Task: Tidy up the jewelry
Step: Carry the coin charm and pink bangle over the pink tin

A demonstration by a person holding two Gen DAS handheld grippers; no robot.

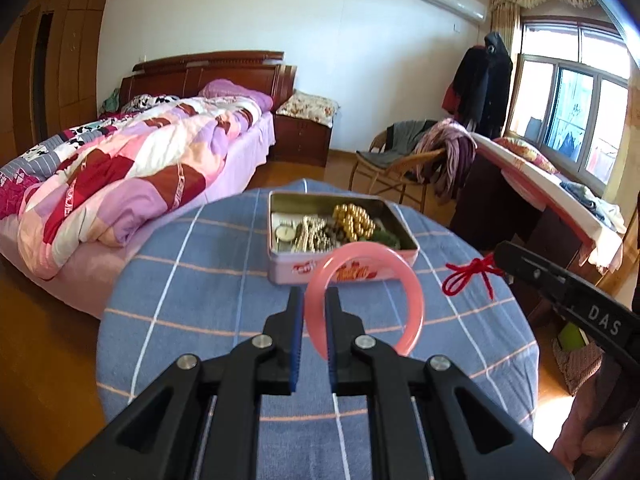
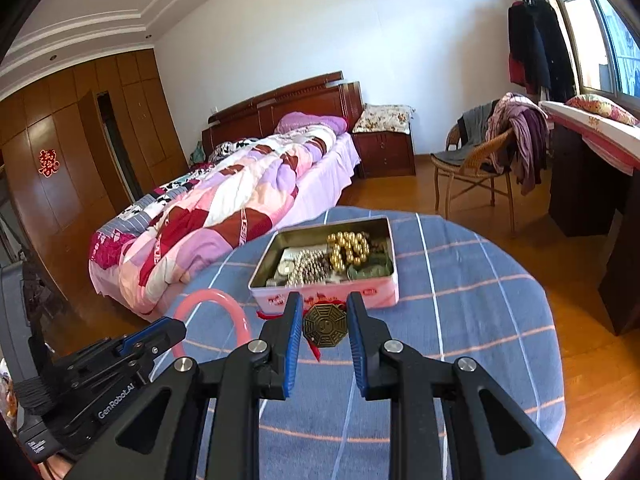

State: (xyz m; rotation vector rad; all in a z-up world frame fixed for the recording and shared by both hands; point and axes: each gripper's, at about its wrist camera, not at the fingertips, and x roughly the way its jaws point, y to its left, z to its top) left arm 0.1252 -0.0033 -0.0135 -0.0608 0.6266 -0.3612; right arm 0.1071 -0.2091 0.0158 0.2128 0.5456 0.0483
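My left tool (image 1: pixel 314 294) was pinching the rim of a pink bangle (image 1: pixel 404 276), its pads pressed onto the band so that the ring stood up and curved away to the right of the fingers, clear of the counter (image 1: pixel 192 264). My right tool (image 2: pixel 322 300) was clamped on a bronze octagonal pendant (image 2: pixel 322 326), held flat-face toward me between the blue pads (image 2: pixel 294 332), with its red cord (image 1: pixel 472 274) trailing off behind and below it.

Just beyond both tools, straight ahead, sat the open tin (image 1: pixel 404 236) on the blue checked cloth. Inside it already lay a coil of gold beads (image 1: pixel 354 220) toward the far right, a pale pearl strand (image 1: pixel 310 234) beside it to the left, something green at the right edge, and a small round piece at the left that I could not identify.

I judged the job well along: most of the jewelry was in the tin, and no other loose piece showed on the cloth around my tools. What was left, as far as I could see, were the two items I carried, each still needing to go over the near wall of the tin and be let go. Whether a lid was to follow I could not tell; none was in sight.
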